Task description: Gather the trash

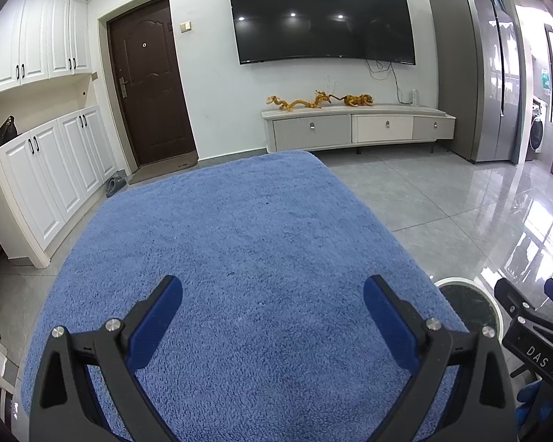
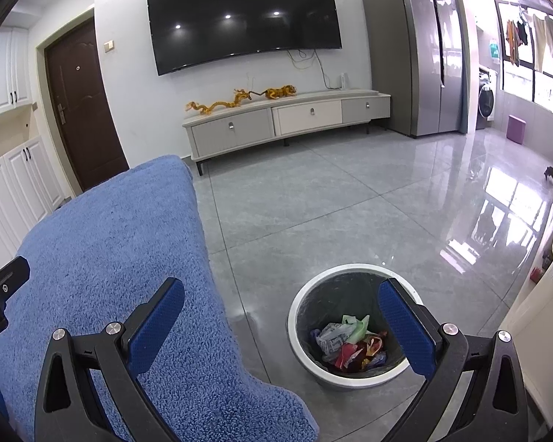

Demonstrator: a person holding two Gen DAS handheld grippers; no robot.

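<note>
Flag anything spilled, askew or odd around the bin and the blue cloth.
Nothing stands out. The bin stands upright on the floor, wrappers inside it, none visible on the tiles around it. The blue cloth lies flat and bare.

I counted one trash bin [image 2: 354, 331] and one blue towel [image 2: 110, 258]. I held two grippers, left [image 1: 272, 294] and right [image 2: 282, 298]. One television [image 2: 243, 18] hung there.

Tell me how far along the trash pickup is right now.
Looks nearly or fully done. Crumpled wrappers already lie in the trash bin on the floor. Nothing is in hand: the left gripper and right gripper are both open and empty. No trash shows on the blue towel.
</note>
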